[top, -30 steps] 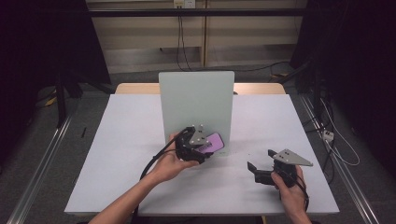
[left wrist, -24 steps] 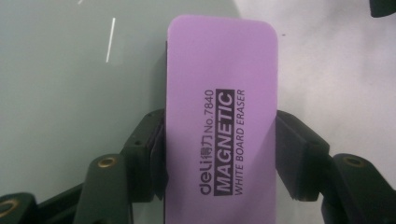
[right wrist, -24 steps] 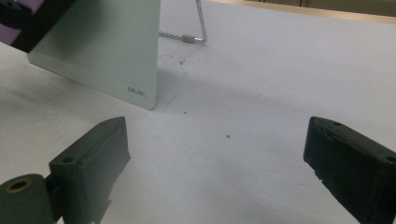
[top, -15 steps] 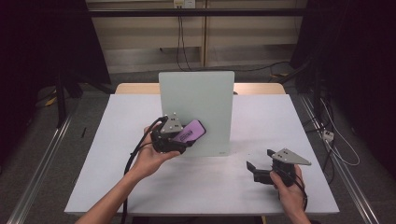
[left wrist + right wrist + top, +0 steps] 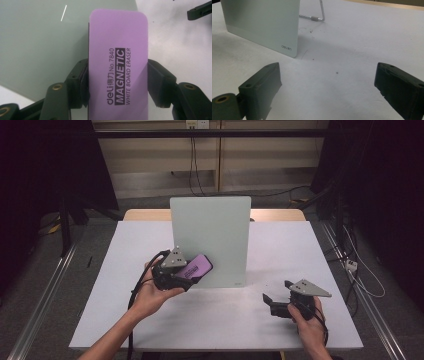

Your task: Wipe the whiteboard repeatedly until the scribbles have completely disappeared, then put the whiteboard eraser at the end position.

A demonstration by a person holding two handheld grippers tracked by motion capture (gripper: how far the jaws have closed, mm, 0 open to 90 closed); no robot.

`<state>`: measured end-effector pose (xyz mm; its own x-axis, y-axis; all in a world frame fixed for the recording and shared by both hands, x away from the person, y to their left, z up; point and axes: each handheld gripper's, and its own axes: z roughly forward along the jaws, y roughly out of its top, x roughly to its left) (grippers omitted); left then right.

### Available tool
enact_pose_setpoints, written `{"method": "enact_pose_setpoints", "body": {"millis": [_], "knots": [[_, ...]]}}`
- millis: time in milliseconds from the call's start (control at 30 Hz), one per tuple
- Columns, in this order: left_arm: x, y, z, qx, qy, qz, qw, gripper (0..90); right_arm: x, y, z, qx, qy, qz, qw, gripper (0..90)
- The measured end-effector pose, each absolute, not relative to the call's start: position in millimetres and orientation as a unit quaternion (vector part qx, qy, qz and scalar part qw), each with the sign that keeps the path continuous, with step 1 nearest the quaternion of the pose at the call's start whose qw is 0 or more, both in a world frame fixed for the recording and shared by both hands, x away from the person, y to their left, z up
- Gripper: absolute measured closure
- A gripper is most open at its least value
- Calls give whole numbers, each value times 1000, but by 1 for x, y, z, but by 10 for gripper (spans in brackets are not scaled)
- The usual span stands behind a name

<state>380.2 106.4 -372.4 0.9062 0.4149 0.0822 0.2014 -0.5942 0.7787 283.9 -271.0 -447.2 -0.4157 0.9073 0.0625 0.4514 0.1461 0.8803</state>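
A pale green glass whiteboard stands upright on its wire stand at the middle of the white table. My left gripper is shut on a purple magnetic whiteboard eraser, held at the board's lower left face. In the left gripper view the eraser sits clamped between both jaws, with the board behind it and a short white mark on the glass. My right gripper rests open on the table at the right, nothing between its fingers; in its own view the right gripper faces the board's corner.
The board's metal wire stand sticks out behind it. A wooden table edge shows beyond the white surface. Cables run along the floor at the right, and metal rails flank the table.
My left gripper with the eraser swept left across the board, then came back toward the board's lower middle-left. The right gripper has stayed put.
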Motion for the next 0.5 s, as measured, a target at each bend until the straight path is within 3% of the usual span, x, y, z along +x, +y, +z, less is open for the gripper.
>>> {"method": "enact_pose_setpoints", "body": {"millis": [500], "knots": [[373, 105, -379, 894, 178, 77, 404, 406, 283, -272, -447, 476, 712, 451, 253, 71]]}}
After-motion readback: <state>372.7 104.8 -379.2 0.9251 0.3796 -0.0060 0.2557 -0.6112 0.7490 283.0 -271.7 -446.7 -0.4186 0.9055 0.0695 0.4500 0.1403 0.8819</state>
